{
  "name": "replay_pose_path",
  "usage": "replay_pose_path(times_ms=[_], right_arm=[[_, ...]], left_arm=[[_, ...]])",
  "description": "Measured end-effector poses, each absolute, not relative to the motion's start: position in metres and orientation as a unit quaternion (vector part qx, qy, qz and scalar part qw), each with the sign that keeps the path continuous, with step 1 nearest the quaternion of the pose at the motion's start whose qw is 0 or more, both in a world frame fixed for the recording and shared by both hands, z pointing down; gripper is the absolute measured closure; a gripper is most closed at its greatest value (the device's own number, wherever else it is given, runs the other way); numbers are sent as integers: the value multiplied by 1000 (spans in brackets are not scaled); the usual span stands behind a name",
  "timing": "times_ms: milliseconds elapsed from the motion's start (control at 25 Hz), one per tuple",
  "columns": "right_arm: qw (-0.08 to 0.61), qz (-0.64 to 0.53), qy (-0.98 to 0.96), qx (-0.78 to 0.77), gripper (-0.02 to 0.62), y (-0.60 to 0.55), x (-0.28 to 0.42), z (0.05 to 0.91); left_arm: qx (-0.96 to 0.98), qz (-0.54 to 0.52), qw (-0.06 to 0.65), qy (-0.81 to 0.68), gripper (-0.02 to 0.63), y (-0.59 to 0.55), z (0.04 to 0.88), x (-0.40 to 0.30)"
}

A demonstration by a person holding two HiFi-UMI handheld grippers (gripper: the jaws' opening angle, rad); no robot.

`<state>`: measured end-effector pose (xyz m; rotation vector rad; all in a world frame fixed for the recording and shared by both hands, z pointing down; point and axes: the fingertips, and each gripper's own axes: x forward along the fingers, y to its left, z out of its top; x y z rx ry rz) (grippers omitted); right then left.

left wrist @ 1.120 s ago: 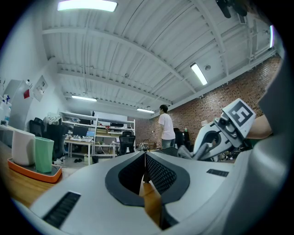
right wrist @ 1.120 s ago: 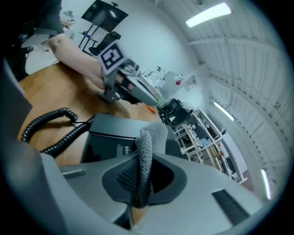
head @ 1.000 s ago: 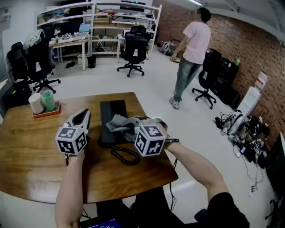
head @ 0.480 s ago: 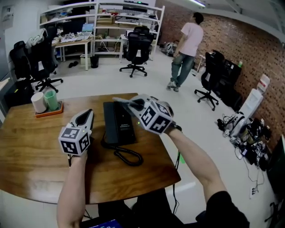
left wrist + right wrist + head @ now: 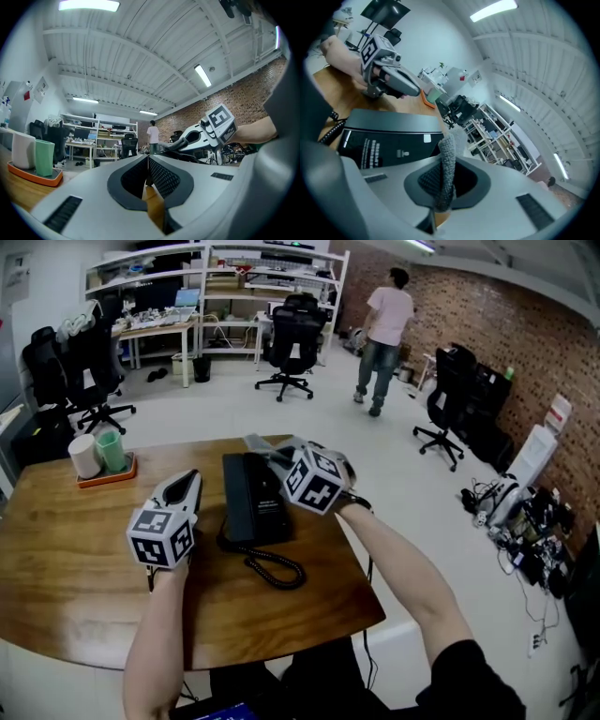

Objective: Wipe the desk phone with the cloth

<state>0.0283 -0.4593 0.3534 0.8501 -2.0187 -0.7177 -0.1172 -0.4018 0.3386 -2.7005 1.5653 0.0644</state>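
Note:
The black desk phone [image 5: 251,498] lies flat on the wooden table [image 5: 75,549], its coiled cord [image 5: 274,565] trailing toward me. My right gripper [image 5: 272,454] hovers over the phone's far right corner, shut on a grey cloth [image 5: 256,442]. In the right gripper view the cloth [image 5: 447,161] hangs pinched between the jaws, with the phone [image 5: 389,136] just below. My left gripper [image 5: 190,481] rests left of the phone, jaws shut with nothing between them [image 5: 147,161].
An orange tray [image 5: 103,474] with a white and a green cup stands at the table's far left. The table's right edge is close to the phone. Office chairs, shelves and a walking person [image 5: 382,338] are farther back.
My right gripper has carried the cloth from the phone's near middle up to its far end. The left gripper has barely moved. The person has walked farther away.

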Motion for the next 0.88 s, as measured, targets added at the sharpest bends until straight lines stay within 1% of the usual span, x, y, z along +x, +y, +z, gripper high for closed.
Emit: replay_pose_path(times_ms=[320,640,680,760,880], right_arm=[[433,-325,-802,253,571,-367,30,390],[449,-326,-808,198,571,-292,32,421],[444,-322,-813,196,570,-285,33,420],[406,-308,-834,210,569,-273,33,407],[300,-271,-881,247,569,-254,32,362]], left_arm=[[-865,20,9,502,603,-401,339,-118],[-867,16,4,499,603,-402,343,-119],[-867,15,3,498,603,-402,344,-119],[-868,12,0,497,603,-402,346,-117],[-866,4,1,500,603,-399,345,-116]])
